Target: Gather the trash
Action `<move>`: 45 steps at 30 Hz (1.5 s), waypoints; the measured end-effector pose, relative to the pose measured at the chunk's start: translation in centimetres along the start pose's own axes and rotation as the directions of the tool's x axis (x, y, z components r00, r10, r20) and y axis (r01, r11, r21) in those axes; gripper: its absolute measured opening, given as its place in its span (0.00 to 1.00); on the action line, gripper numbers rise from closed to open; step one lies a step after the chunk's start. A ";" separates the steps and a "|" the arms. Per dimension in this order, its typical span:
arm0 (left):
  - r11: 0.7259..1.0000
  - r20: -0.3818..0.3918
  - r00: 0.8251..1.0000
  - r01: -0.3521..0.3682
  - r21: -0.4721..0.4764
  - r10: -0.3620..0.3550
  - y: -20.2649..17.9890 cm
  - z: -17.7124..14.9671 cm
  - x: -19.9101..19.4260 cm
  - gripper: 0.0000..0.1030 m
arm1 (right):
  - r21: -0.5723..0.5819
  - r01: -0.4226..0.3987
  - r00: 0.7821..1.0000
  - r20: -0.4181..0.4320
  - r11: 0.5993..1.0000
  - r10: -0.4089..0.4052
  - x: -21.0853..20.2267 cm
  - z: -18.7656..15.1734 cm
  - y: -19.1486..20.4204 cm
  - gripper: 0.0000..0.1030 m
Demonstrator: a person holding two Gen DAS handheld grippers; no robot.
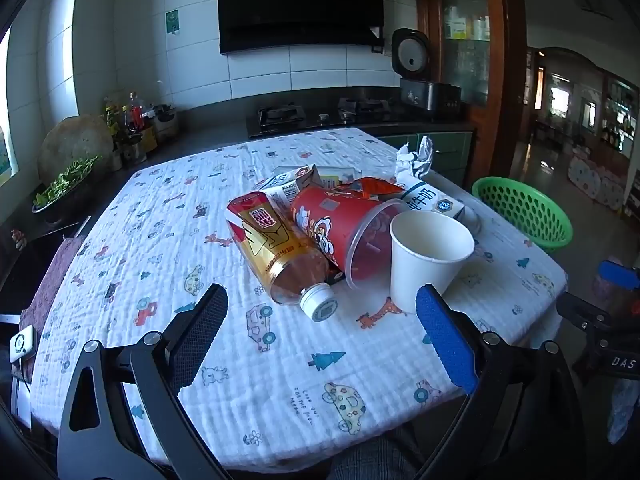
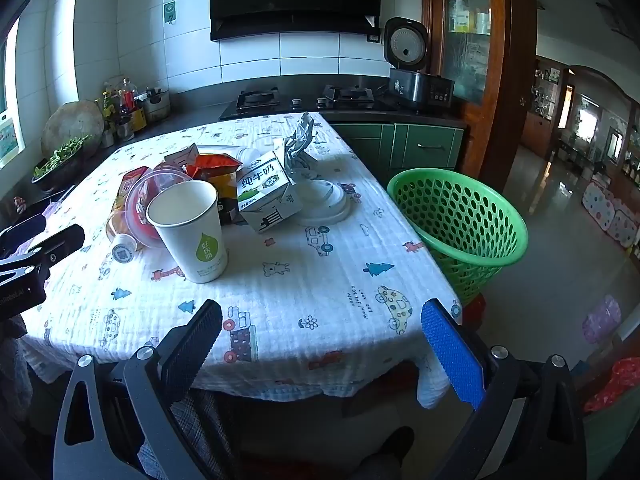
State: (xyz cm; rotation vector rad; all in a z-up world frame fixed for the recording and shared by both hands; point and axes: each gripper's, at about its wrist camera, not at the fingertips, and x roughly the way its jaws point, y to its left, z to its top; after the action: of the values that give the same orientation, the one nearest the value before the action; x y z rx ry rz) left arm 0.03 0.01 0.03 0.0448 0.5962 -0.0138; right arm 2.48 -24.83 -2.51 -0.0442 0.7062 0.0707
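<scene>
A pile of trash lies on the patterned tablecloth [image 1: 208,384]: a white paper cup [image 1: 428,258] standing upright, a toppled tea bottle [image 1: 280,256], a red tub on its side [image 1: 340,226], a milk carton [image 1: 430,200] and crumpled paper [image 1: 416,158]. My left gripper [image 1: 320,320] is open and empty, just short of the bottle cap and the cup. In the right wrist view the cup [image 2: 192,232], the carton [image 2: 266,192] and a white lid [image 2: 324,202] show. My right gripper [image 2: 324,332] is open and empty over the table's near edge. A green basket [image 2: 460,220] stands beside the table on the right.
Behind the table runs a dark counter with a gas hob [image 2: 304,98], a rice cooker [image 2: 412,76] and bottles [image 1: 132,120] at the left. Green cabinets [image 2: 424,148] and a wooden door frame [image 2: 504,80] stand at the right. The left gripper shows at the left edge [image 2: 28,260].
</scene>
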 end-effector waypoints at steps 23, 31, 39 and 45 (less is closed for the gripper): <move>1.000 0.006 1.000 0.008 -0.004 -0.008 0.1 0.2 -0.2 0.91 | 0.000 -0.008 1.000 0.004 1.000 0.008 0.1 0.1 0.1 0.94; 1.000 -0.008 1.000 -0.004 -0.006 0.004 0.7 0.2 0.1 0.91 | -0.025 -0.032 0.999 0.007 0.999 0.032 0.2 0.3 1.0 0.94; 0.999 -0.040 0.999 -0.029 -0.020 0.028 2.0 0.4 0.7 0.91 | -0.056 -0.084 0.996 0.003 0.995 0.084 0.7 0.5 2.1 0.94; 0.998 -0.065 0.996 -0.060 -0.032 0.058 3.3 0.5 1.0 0.91 | -0.079 -0.130 0.991 0.002 0.988 0.130 1.3 0.9 3.1 0.94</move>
State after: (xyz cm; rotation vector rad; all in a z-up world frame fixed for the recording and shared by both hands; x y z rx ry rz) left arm 1.27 3.28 0.01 0.0298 0.6588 0.0552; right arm 3.85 -21.66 -2.70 -0.0737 0.6981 0.2236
